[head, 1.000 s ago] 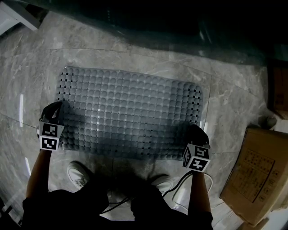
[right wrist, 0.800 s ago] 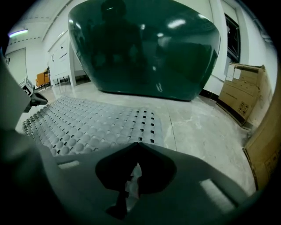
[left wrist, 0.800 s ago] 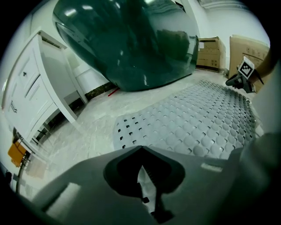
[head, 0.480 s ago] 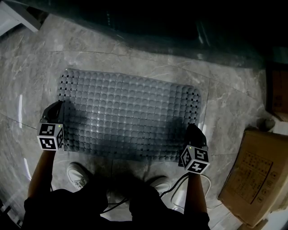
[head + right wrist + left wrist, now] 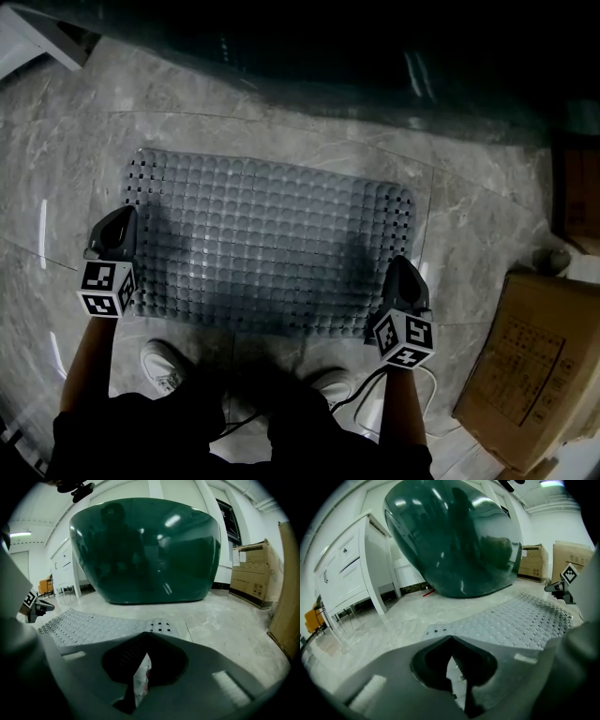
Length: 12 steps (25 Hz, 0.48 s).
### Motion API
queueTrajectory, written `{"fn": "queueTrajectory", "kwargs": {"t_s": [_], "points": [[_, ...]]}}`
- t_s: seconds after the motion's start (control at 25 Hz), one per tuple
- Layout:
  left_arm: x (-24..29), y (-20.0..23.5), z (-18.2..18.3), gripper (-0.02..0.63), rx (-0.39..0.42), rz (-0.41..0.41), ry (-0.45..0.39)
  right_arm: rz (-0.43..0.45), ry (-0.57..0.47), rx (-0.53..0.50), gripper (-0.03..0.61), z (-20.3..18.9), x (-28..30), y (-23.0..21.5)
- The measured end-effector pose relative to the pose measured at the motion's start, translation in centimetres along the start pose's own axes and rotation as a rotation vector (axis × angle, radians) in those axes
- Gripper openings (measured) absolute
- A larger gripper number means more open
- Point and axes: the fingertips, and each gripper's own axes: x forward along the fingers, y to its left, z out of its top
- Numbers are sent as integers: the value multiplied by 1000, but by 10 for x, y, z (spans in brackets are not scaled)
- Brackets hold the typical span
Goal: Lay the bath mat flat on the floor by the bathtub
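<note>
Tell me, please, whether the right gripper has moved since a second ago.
Yes, slightly. Judged against the cardboard box, the right gripper has drawn back toward the person and its marker cube looks larger. It is still shut on the bath mat's near corner.

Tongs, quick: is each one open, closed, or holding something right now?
Left tongs: closed, pinching the edge of the bath mat.
Right tongs: closed, pinching the same mat's edge.

Cardboard box (image 5: 527, 367), white cabinet (image 5: 349, 571)

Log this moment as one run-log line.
left tool: shut on mat corner | right tool: shut on mat corner | mat: spread beside bathtub
</note>
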Motion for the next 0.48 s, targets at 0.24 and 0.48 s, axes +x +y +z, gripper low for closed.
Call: {"fn": "queueTrajectory", "kwargs": {"t_s": [0.24,0.48], "points": [[-15,-6,31,0,15,8,-79,20,-70,2,26,39,-9,8],[-34,-10,65,0,48,18,-125,22,-115,4,26,79,-28,9]]}}
